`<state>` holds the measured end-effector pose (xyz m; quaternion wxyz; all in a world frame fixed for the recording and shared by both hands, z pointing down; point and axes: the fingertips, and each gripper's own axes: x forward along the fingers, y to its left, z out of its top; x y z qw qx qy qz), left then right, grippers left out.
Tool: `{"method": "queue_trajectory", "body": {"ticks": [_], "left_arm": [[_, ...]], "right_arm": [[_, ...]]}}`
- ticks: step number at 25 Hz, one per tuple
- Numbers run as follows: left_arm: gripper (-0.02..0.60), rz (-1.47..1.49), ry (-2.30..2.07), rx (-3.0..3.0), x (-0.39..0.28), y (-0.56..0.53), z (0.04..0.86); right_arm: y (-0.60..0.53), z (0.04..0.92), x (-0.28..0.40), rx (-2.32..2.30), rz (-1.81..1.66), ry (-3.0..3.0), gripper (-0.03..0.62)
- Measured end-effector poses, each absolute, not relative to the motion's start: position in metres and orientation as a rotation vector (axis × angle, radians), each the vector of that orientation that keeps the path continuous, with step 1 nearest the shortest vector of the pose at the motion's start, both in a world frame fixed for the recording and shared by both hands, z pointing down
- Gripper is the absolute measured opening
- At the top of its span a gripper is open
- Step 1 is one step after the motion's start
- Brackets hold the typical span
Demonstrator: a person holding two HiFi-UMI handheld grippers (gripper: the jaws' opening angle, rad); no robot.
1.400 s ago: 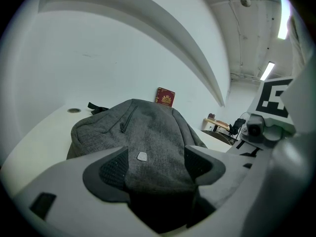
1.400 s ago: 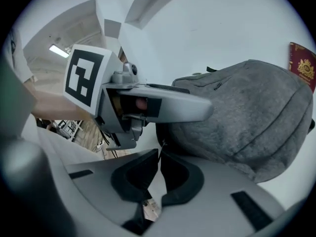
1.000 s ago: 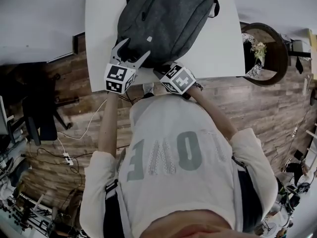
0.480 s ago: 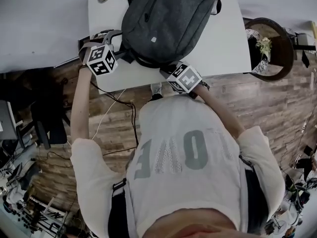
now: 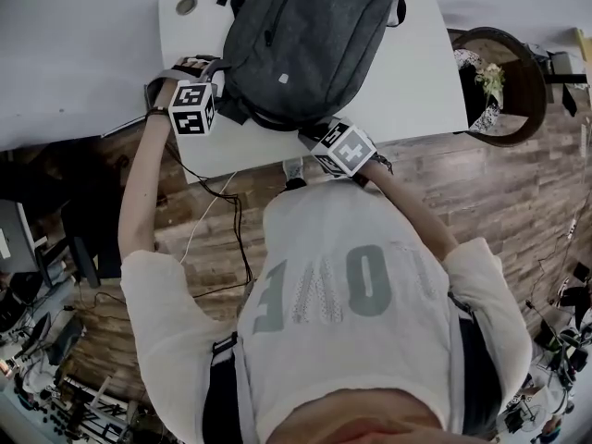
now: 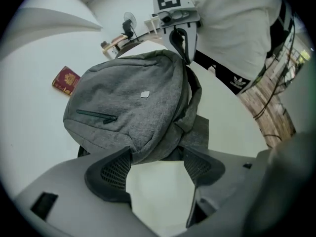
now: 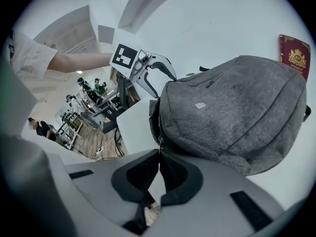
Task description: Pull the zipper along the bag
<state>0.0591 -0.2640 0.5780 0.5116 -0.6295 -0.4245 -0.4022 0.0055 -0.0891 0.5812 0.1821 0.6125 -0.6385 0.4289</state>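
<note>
A grey backpack [image 5: 305, 40] lies on the white table [image 5: 421, 72]. At the bag's near edge my right gripper [image 5: 311, 135] is shut on the zipper pull [image 7: 159, 143], a thin tab pinched between the pads where the zipper track ends. My left gripper [image 5: 208, 66] stands open at the bag's left corner. In the left gripper view [image 6: 157, 163] the grey fabric of that corner [image 6: 153, 149] lies at the tips, and the pads [image 6: 116, 169] are wide apart and not pressing. Each gripper shows in the other's view: the right [image 6: 185, 58], the left [image 7: 163, 85].
A red booklet [image 6: 65, 79] lies on the table beyond the bag. A round cable hole [image 5: 187, 6] sits at the table's far left corner. A dark round side table with a plant [image 5: 499, 86] stands to the right. Cables trail on the wood floor [image 5: 222, 220].
My left gripper has moved from the bag's near edge out to its left corner, rolled over and sunk. The right gripper has stayed shut on the zipper pull.
</note>
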Motion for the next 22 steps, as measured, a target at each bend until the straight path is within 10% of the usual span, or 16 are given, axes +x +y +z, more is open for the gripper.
{"method": "queue_trajectory", "body": {"ticks": [22], "left_arm": [[0.273,-1.028,-1.312,-1.836,0.029,-0.105,0.575]], "right_arm": [[0.065,0.583,0.104,1.967,1.249,-1.359,0.032]]}}
